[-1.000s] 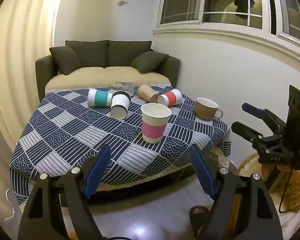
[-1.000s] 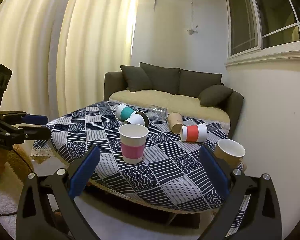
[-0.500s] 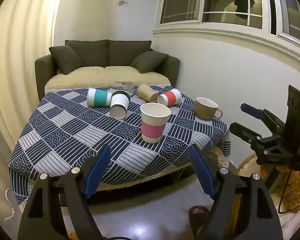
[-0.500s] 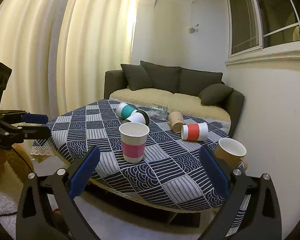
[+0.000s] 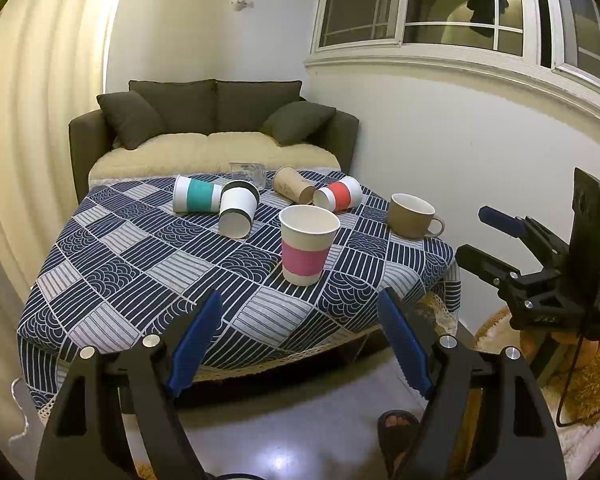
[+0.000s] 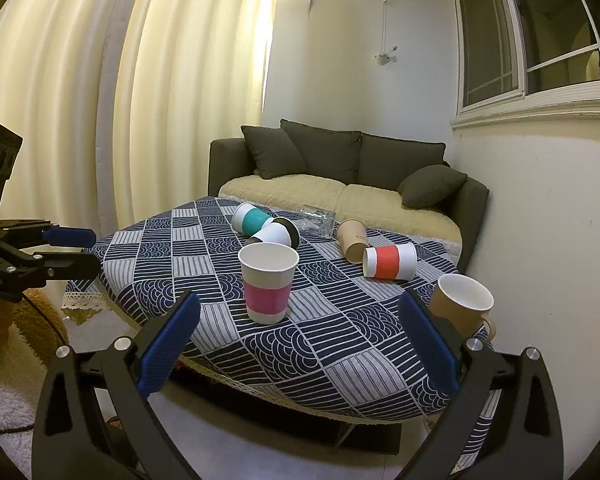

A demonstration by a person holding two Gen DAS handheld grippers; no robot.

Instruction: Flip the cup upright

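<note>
Both claws, left claw (image 5: 300, 334) & right claw (image 6: 298, 346), hang released off the bench (image 5: 112, 276) edge, nothing gripped. Pink-band cup (image 5: 307, 243) already upright mid-bench; red-band cup (image 6: 390, 262) lies on its side w/ others. Prob. next: reach in, grab one.

Left gripper (image 5: 300, 334), right gripper (image 6: 300, 338): jaws spread wide, empty.

Paper cups, total: 5
Upright paper cups: 1, the pink-banded cup (image 5: 308, 244) (image 6: 267, 283), ahead of both grippers
Paper cups on their sides: 4, namely teal-banded cup (image 5: 196, 199), black-rimmed white cup (image 5: 238, 212), plain brown cup (image 5: 293, 190), red-banded cup (image 5: 339, 199), all beyond the upright one
Ceramic mugs: 1, tan mug (image 5: 412, 216), upright
Clear glasses: 1, glass tumbler (image 5: 249, 172), on its side
Sofa cushions: 2
</note>
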